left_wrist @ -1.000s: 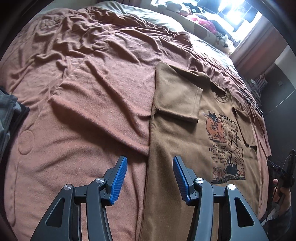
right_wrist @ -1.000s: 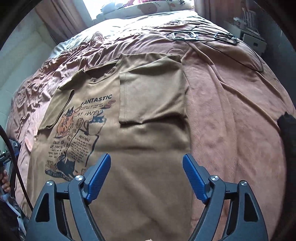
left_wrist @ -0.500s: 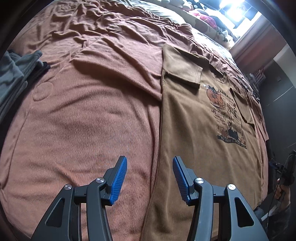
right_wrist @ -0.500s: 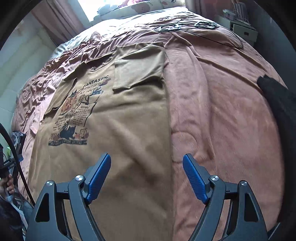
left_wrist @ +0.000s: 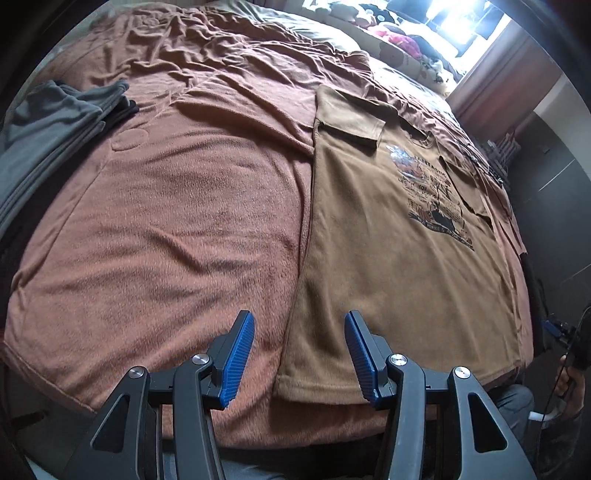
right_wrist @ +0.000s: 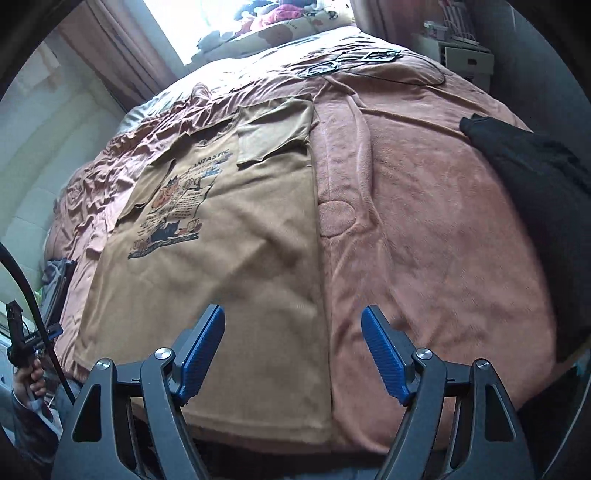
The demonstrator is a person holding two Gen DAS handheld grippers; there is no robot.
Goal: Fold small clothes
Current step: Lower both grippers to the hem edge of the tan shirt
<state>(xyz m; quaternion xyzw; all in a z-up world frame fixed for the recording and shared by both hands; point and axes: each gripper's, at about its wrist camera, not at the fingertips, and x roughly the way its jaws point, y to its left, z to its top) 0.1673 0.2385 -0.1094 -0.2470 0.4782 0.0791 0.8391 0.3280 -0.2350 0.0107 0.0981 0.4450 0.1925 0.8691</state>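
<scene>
1. A tan T-shirt (left_wrist: 399,266) lies flat, print side up, on a pinkish-brown blanket (left_wrist: 177,229) that covers the bed. Both side edges are folded inward and each short sleeve is laid back over the body, so the shirt forms a long strip. Its hem lies at the near edge of the bed.

2. The print, a cat drawing with the word "FANTASTIC" (right_wrist: 173,206), sits on the upper half of the shirt, towards the collar.

3. The left gripper (left_wrist: 299,354) hangs above the shirt's near left corner. Its blue pads stand apart, about half spread, with the shirt's left folded edge showing in the gap below. Nothing is held.

4. The right gripper (right_wrist: 293,354) hangs above the shirt's near right corner. Its jaws are wide and have just been closing slightly. The right folded edge shows in the gap below; the pads press on nothing.

5. A stack of grey folded clothes (left_wrist: 44,136) lies on the blanket, well to the left of the shirt.

6. A black garment (right_wrist: 535,206) lies on the blanket, well to the right of the shirt.

7. Pillows and soft toys (right_wrist: 280,22) sit at the far end of the bed, under a bright window.
</scene>
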